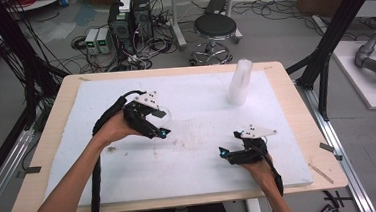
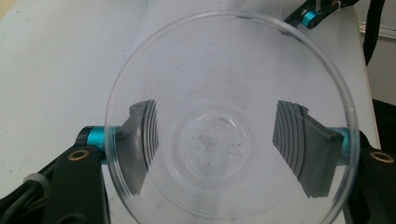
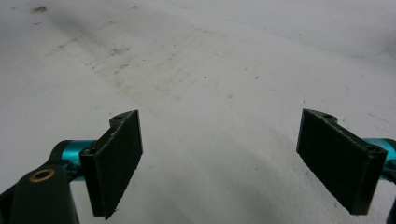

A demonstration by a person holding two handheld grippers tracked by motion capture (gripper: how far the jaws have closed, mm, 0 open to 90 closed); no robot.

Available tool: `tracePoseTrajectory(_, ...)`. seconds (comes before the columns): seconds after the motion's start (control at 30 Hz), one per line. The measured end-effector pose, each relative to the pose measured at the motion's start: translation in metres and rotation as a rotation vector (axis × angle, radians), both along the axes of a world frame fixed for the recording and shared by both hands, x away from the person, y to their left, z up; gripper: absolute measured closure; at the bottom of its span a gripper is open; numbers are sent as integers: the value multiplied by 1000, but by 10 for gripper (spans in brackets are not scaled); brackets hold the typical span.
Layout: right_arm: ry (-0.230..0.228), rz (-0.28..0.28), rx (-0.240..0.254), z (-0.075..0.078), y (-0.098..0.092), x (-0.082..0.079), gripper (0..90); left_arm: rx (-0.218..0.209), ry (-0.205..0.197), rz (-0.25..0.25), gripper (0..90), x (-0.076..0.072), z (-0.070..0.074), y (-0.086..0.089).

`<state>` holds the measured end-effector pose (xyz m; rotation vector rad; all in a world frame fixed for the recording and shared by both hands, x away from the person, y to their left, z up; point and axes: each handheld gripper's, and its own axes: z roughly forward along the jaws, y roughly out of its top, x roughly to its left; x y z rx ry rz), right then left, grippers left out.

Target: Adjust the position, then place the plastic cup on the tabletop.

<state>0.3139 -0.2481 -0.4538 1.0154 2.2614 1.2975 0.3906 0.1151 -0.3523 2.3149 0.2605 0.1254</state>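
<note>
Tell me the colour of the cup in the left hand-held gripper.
Clear, see-through plastic cup; best seen in the left gripper view.

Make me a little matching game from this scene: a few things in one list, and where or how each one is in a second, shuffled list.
Things:
1. clear cup
2. stack of cups
3. right gripper
4. stool

Places or states:
A. on the floor beyond the table
B. jaws wide apart, nothing between them
C. clamped between the left gripper's pads
D. standing upright on the white board, far right part

Pairs: 1-C, 2-D, 3-B, 4-A
</note>
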Motion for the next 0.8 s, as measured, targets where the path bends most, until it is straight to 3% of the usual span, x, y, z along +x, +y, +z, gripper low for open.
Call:
tracePoseTrajectory(0.53, -8, 2, 10, 0, -1, -1, 151, 18, -9, 15, 310, 5, 4, 0)
tracePoseTrajectory(0.8, -5, 3, 12, 0, -1, 0, 151, 25, -11, 36, 310, 8, -1, -5)
